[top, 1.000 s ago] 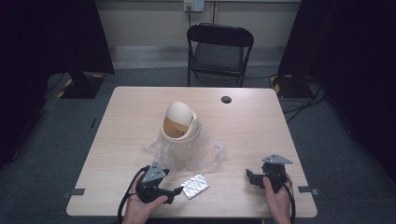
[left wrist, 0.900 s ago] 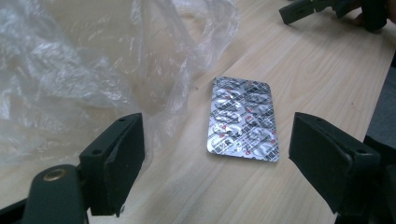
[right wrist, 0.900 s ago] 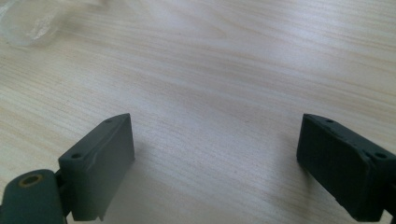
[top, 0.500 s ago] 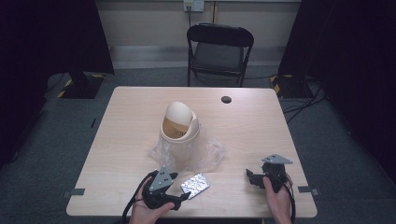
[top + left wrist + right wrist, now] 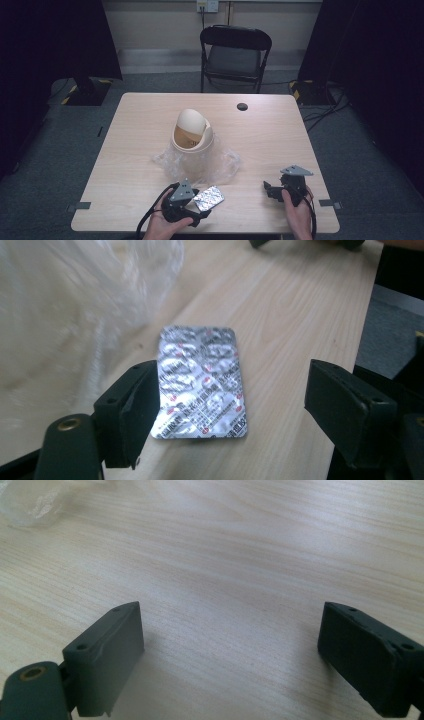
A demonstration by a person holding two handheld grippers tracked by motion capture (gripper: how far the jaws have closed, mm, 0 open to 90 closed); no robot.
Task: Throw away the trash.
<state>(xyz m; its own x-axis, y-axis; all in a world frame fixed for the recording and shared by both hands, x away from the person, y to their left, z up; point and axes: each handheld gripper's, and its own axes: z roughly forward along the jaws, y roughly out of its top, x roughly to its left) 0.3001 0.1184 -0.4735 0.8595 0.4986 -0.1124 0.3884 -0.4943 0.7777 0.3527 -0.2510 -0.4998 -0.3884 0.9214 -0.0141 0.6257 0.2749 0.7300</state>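
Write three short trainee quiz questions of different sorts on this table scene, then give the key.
1. True or false: the left claw is shut on the silver foil blister pack of pills.
2. What lies under the beige plastic swing-lid bin? A) crumpled clear plastic sheet B) a folded towel C) a metal tray
3. Fill in: the right claw hangs open over bare light wooden ____.

Key: 1. False: its jaws stand apart, the pack lying flat on the table between them, close against one jaw. 2. A. 3. table.
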